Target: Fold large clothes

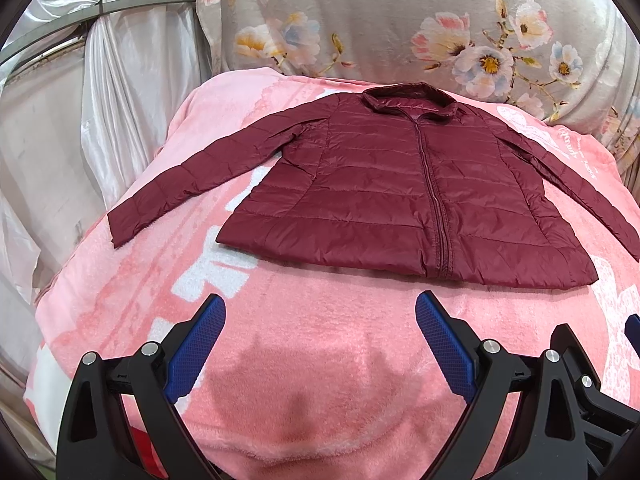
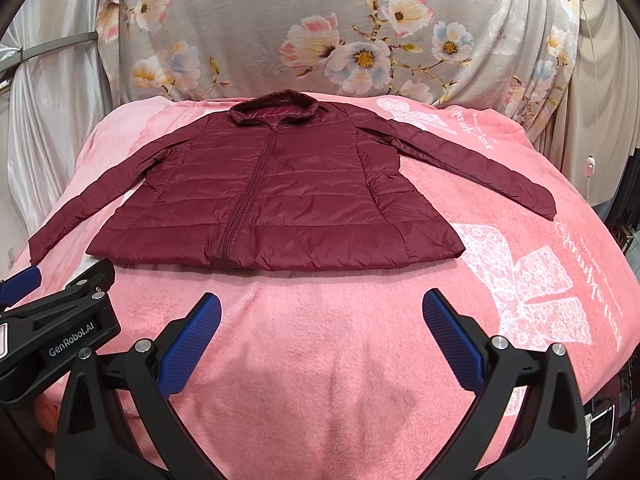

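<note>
Our left gripper [image 1: 320, 312] hangs released, blue pads wide apart over the pink blanket [image 1: 320, 360]. Ahead, the maroon puffer jacket [image 1: 400, 192] lies flat, zipped, sleeves spread. Our right gripper [image 2: 320, 312] is likewise released, short of the hem.

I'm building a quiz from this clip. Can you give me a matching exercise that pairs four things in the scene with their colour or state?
Things:
1. jacket
2. blanket
3. floral cover
4. left gripper

Descriptions:
A. grey with flowers, behind the bed surface
B. open, holding nothing
C. maroon, spread flat, zipped, sleeves out
D. pink, under the garment

Pairs: 1-C, 2-D, 3-A, 4-B
</note>
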Available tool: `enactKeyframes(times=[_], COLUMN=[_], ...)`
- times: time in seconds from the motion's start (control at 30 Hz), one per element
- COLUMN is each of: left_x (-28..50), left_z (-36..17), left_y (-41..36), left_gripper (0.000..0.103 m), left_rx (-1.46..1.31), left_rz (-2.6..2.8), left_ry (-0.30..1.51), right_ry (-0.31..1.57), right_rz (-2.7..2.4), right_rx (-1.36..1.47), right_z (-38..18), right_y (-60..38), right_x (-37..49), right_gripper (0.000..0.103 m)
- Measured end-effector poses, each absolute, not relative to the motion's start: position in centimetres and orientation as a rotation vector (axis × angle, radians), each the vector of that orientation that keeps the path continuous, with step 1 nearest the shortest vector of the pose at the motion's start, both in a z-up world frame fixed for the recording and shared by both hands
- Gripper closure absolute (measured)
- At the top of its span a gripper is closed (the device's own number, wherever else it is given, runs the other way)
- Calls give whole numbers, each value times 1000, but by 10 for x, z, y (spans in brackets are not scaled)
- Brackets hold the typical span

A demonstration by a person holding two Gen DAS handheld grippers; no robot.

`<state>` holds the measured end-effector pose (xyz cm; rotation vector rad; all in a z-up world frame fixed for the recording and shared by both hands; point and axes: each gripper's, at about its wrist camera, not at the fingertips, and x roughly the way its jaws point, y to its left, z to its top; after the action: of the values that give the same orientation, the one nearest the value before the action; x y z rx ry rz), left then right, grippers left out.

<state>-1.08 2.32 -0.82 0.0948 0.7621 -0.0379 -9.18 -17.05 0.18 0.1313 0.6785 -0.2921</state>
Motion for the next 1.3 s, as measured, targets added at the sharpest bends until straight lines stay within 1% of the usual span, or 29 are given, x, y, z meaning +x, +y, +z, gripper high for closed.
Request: enactKeyframes(times=[0.27, 0.47, 0.63, 0.8, 0.93, 1.1, 1.3], left_x=[-8, 6, 25, 55, 81, 113, 145], left_z=[-10, -19, -28, -41, -48, -52, -49], left_y=[25, 33, 35, 41, 40, 40, 45], left_gripper=[9, 9, 9, 9, 9, 9, 9], left_rx=[98, 88, 97, 78, 88, 83, 59], left_rz=[-33, -14, 7, 25, 44, 56, 83], left_ry=[765, 791, 810, 850, 876, 904, 872], right_ry=[684, 727, 767, 754, 660, 538, 473], right_rz=[-282, -287, -374, -493, -615, -719, -828], right_rx=[127, 250, 358, 447, 578, 849, 929], right_z=[-2, -12, -32, -41, -47, -74, -92], right_y=[-169, -214, -284, -373, -461, -567, -623], right_x=[-88, -75, -64, -49, -40, -37, -27], right_gripper=[5, 5, 5, 5, 5, 5, 5])
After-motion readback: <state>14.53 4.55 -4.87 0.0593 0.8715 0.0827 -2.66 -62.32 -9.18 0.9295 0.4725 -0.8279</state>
